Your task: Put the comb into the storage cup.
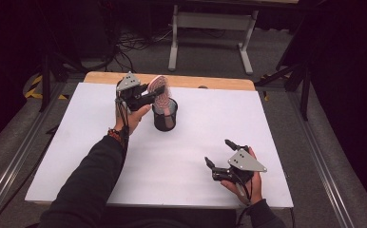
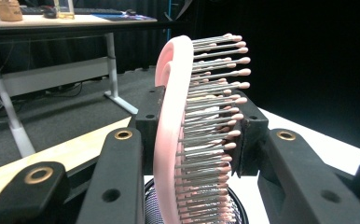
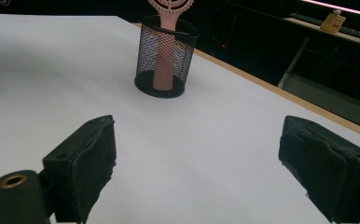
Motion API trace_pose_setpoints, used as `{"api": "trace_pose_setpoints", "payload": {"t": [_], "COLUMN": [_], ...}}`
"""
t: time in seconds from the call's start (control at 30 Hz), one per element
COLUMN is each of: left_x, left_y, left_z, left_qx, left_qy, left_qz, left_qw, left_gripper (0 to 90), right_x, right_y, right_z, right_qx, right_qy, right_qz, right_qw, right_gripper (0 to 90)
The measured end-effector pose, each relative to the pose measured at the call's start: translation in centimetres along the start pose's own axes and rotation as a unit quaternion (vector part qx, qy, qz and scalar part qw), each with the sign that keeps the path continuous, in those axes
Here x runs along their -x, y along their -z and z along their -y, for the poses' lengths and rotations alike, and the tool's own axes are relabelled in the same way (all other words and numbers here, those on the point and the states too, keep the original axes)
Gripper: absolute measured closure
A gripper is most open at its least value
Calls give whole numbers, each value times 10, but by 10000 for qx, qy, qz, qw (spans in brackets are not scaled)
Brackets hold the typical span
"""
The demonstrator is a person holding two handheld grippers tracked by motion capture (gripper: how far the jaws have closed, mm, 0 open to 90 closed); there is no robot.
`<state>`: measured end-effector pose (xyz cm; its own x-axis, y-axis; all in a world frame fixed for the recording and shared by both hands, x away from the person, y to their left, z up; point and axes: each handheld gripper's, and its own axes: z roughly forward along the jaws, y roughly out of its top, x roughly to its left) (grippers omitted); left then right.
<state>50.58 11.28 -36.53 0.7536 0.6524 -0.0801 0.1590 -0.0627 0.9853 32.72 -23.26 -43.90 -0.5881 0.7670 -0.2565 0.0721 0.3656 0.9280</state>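
A pink hairbrush (image 1: 160, 90) stands with its handle down in a black mesh cup (image 1: 165, 115) at the back middle of the white table (image 1: 181, 156). My left gripper (image 1: 152, 93) is shut on the brush's head, just above the cup's rim. In the left gripper view the black pads clamp the pink hairbrush (image 2: 169, 135) from both sides, its pink-tipped bristles pointing right, with the mesh cup (image 2: 152, 200) below. My right gripper (image 1: 218, 153) rests open near the table's front right, nothing between its jaws. In the right gripper view the mesh cup (image 3: 166, 58) holds the brush handle (image 3: 164, 60).
A wooden strip (image 1: 172, 80) runs along the table's far edge. Beyond it stands a white-legged desk (image 1: 210, 28) on grey floor with cables. Metal rails (image 1: 10, 161) flank the table on both sides.
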Motion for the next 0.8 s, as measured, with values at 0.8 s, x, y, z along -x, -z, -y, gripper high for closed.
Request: {"api": "trace_pose_setpoints", "payload": {"t": [0.8], "left_x": [-19], "left_y": [2], "left_z": [12], "left_qx": [-55], "left_qy": [273], "left_qz": [-225], "left_qw": [9994], "left_gripper": [585], "right_x": [-2], "right_y": [-4], "right_z": [1], "right_qx": [-130], "right_qy": [104], "right_qz": [61], "right_qw": [9998], "right_gripper": [117]}}
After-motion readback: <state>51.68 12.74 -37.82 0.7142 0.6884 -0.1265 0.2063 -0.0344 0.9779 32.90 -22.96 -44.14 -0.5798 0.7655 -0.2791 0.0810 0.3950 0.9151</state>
